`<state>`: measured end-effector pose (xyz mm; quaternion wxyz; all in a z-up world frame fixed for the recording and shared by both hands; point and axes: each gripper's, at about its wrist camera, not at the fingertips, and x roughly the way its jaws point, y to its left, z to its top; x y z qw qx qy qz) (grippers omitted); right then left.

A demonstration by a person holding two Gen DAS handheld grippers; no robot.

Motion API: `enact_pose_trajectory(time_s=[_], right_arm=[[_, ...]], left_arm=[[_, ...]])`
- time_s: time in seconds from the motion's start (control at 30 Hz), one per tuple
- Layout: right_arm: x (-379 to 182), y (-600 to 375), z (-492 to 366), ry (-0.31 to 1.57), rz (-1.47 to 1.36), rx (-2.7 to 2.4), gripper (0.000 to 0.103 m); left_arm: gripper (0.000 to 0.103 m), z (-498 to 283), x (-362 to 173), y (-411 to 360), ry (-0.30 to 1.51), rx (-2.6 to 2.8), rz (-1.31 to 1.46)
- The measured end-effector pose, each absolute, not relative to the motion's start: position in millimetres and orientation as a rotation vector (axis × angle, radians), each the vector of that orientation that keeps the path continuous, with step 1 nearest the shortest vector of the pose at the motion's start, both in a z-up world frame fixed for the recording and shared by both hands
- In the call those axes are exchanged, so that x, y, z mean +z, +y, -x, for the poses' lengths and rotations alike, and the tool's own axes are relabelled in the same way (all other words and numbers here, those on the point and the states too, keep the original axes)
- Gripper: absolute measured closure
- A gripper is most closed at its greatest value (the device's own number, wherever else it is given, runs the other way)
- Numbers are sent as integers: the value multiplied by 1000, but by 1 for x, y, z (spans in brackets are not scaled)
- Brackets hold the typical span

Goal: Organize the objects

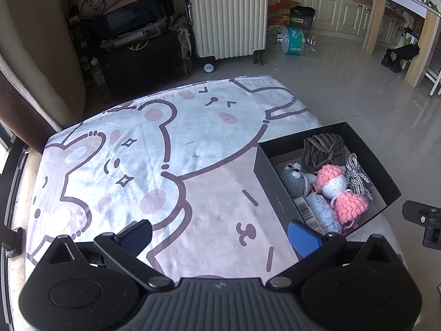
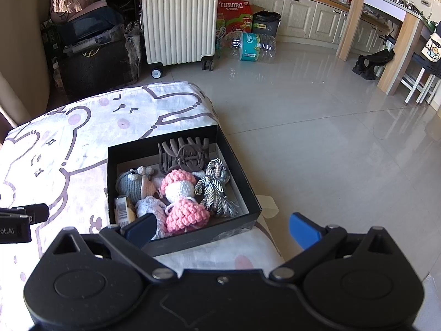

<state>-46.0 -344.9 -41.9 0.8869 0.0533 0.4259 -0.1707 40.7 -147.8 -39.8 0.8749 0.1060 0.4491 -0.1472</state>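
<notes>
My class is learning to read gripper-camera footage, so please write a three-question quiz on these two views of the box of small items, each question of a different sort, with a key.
1. True or false: the black box sits at the cloth's middle, far from any edge.
2. Multiple choice: which item lies at the box's far end? A. brown hair claw clip B. grey crochet toy C. pink crochet piece
3. Fill in: the left gripper and the right gripper both hold ____.

Key: 1. False; it sits at the cloth's right edge, beside the tiled floor. 2. A. 3. Nothing; both stand open.
</notes>
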Motion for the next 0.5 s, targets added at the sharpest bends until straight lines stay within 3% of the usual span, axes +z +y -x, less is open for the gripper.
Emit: enact_pose_trajectory(time_s=[0.5], right_arm=[[-42, -345, 47, 886, -112, -356, 0]], left_arm=[[0, -40, -40, -145, 940, -303, -221]])
